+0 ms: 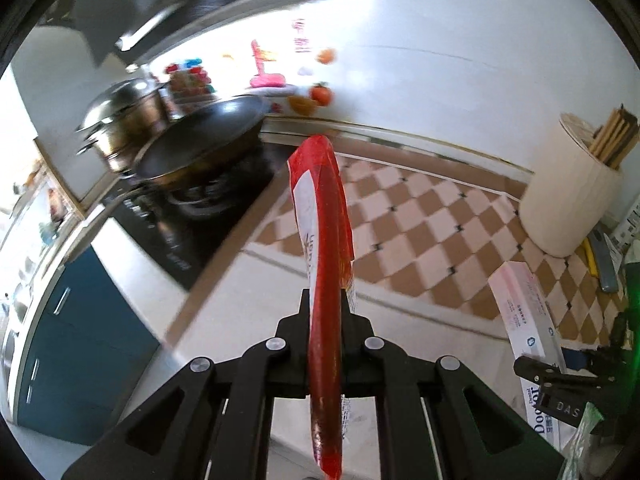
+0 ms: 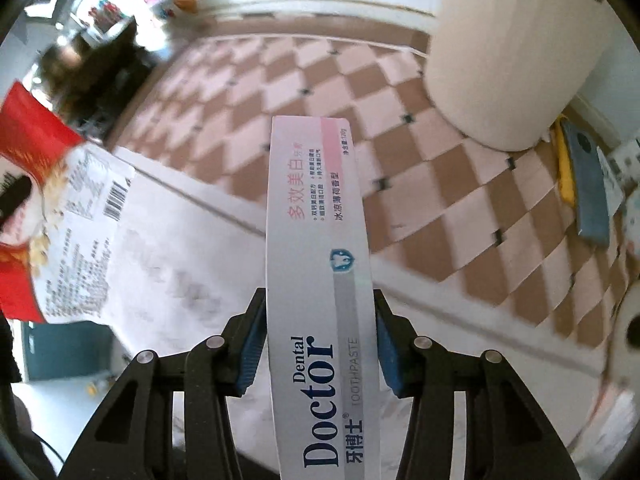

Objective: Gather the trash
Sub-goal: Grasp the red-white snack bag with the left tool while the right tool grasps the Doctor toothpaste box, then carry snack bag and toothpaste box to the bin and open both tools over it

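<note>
My left gripper (image 1: 325, 300) is shut on a red and white food packet (image 1: 320, 208), held edge-on above the white counter. The packet also shows at the left of the right wrist view (image 2: 60, 216), with a barcode on its white back. My right gripper (image 2: 320, 320) is shut on a white Dental Doctor toothpaste box (image 2: 316, 240), which sticks out forward between the blue pads (image 2: 250, 344). The box and the right gripper also show at the lower right of the left wrist view (image 1: 528, 320).
A checkered brown and cream mat (image 1: 432, 232) covers the counter. A cream cylinder holder (image 1: 568, 200) with chopsticks stands at the right. A black wok (image 1: 200, 140) and steel pot (image 1: 120, 120) sit on the stove at left. A blue and yellow item (image 2: 584, 184) lies beside the holder.
</note>
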A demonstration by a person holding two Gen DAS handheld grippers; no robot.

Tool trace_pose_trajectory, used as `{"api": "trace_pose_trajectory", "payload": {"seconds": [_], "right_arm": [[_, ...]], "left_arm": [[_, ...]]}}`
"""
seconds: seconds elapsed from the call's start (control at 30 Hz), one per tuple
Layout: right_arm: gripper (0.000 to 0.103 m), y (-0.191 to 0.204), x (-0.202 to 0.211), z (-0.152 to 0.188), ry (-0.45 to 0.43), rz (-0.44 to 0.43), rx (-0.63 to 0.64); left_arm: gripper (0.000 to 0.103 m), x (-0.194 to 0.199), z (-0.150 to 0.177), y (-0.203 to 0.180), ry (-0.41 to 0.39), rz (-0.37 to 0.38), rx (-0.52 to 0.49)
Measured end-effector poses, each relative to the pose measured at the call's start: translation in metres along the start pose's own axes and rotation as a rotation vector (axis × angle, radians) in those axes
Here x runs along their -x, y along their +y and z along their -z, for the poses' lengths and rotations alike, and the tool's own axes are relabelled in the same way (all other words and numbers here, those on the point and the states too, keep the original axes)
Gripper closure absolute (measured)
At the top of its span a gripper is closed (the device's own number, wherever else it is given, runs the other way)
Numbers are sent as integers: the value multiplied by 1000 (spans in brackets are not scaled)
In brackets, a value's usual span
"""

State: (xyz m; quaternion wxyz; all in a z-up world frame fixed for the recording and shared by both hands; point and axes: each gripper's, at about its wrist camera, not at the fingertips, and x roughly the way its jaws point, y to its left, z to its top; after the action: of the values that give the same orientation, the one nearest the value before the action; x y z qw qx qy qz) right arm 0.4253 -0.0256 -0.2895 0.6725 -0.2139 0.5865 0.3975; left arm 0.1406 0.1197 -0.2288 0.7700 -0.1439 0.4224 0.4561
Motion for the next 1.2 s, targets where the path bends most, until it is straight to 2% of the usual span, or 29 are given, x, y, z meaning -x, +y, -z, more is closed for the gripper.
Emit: {"api": "trace_pose_trajectory", "payload": {"seconds": [0.17, 0.37, 0.57, 0.7, 0.83, 1.07, 1.17, 1.2], "right_arm": [[52, 85, 16, 41, -53, -75, -1], [52, 213, 11, 101, -32, -147, 128], [53, 336, -29, 150, 71, -199, 318], [53, 401, -83, 189, 175, -216, 435], [53, 447, -159, 230, 288, -208, 519], [53, 487, -331, 296, 473, -191, 550], [53, 503, -405, 315, 522, -177, 572], [53, 507, -428, 322, 536, -174, 579]], "left_arm": [[97, 29, 29, 74, -23, -47, 67], [97, 48, 82, 172, 6, -122, 200], [97, 30, 164, 273, 154, -187, 390], [97, -13, 235, 331, 291, -195, 525], [97, -85, 315, 373, 427, -193, 644], [97, -242, 439, 414, 582, -88, 816], [97, -305, 488, 427, 629, -34, 888], [94, -320, 501, 432, 644, -20, 901]]}}
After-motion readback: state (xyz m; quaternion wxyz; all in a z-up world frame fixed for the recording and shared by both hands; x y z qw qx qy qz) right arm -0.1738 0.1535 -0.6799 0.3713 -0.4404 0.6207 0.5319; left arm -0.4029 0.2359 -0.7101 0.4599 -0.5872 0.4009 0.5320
